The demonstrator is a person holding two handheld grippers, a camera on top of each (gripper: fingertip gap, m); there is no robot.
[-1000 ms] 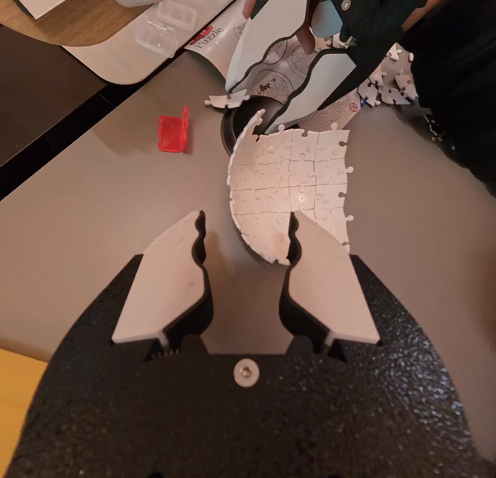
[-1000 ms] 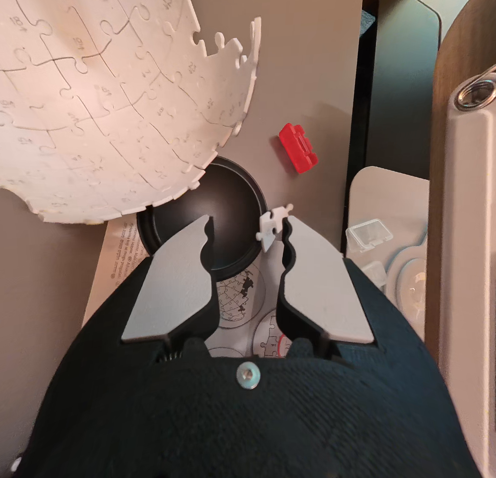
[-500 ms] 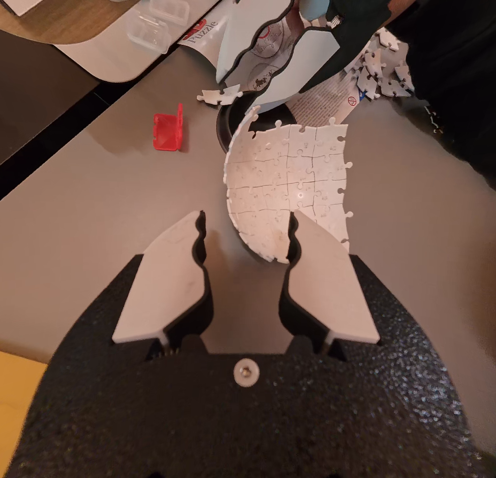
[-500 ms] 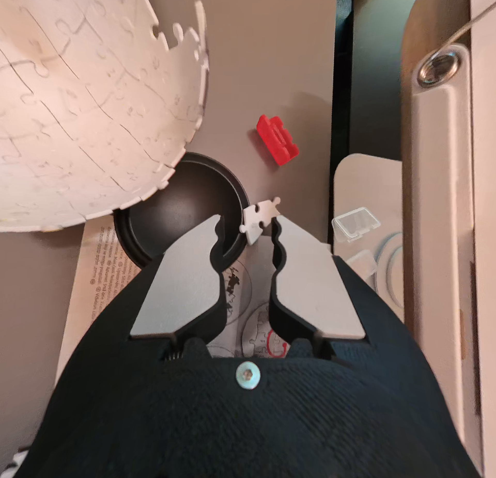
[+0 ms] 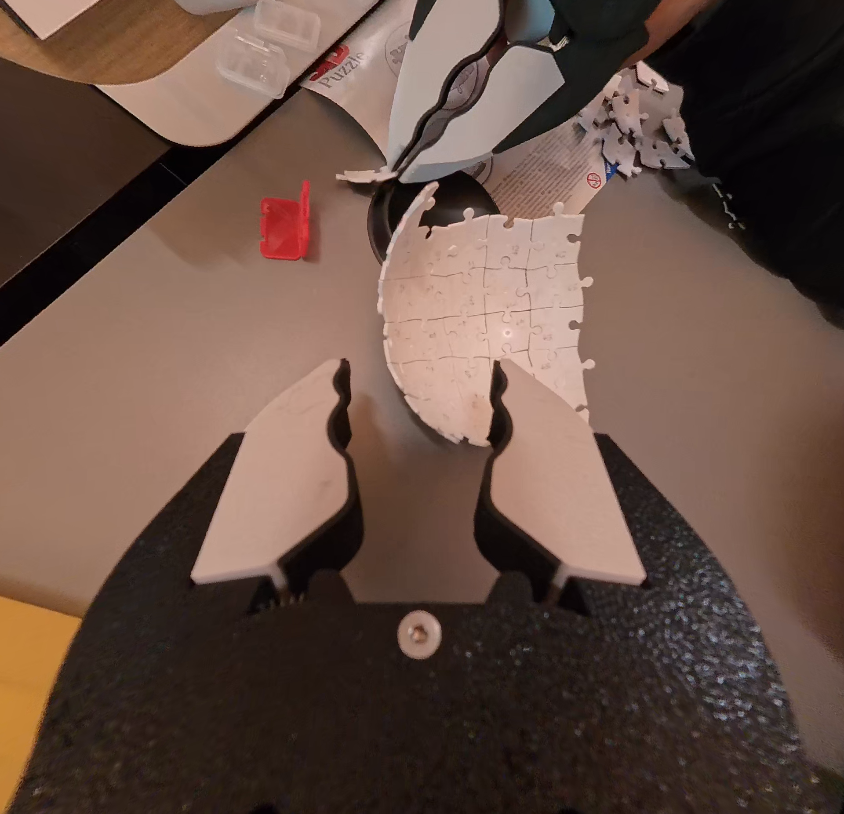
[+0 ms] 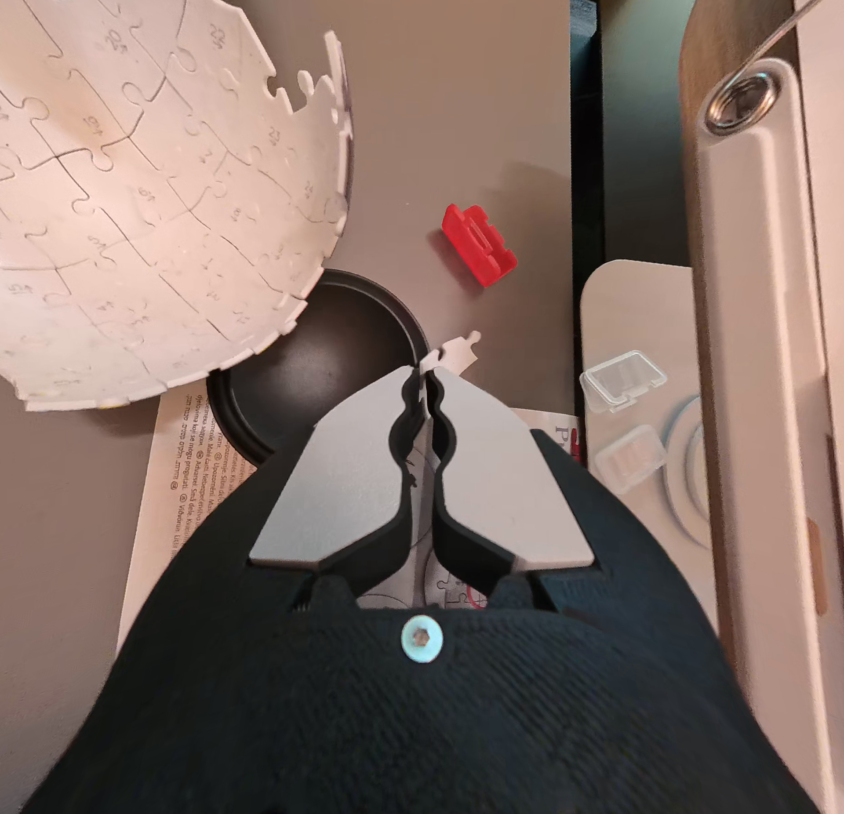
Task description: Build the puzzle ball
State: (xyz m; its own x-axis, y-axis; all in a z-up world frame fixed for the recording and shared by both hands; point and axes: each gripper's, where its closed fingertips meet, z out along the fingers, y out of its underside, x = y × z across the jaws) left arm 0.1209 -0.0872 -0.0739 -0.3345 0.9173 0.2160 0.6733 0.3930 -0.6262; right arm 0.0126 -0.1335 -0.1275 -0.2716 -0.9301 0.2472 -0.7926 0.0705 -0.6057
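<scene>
Between the right gripper's (image 6: pixel 425 372) pinched tips sits one loose puzzle piece (image 6: pixel 452 351), by the black stand (image 6: pixel 329 349). Nearby, the left gripper (image 5: pixel 420 367) is spread, touching the partly built ball shell (image 5: pixel 484 308). Roughly a quarter is assembled; a pile of pieces (image 5: pixel 639 130) remains on the counter (image 5: pixel 182 358).

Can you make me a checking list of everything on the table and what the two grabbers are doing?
Surface: grey table.
Job's things: half-built puzzle ball shell; loose puzzle piece; piece pile; black stand; instruction sheet.
Clutter: red plastic case; clear cases.
Grippers: right gripper pinches the loose piece; left gripper open, one finger beside the shell.
Cables: thin wire.
Surroundings: wooden board; person's dark sleeve.
</scene>
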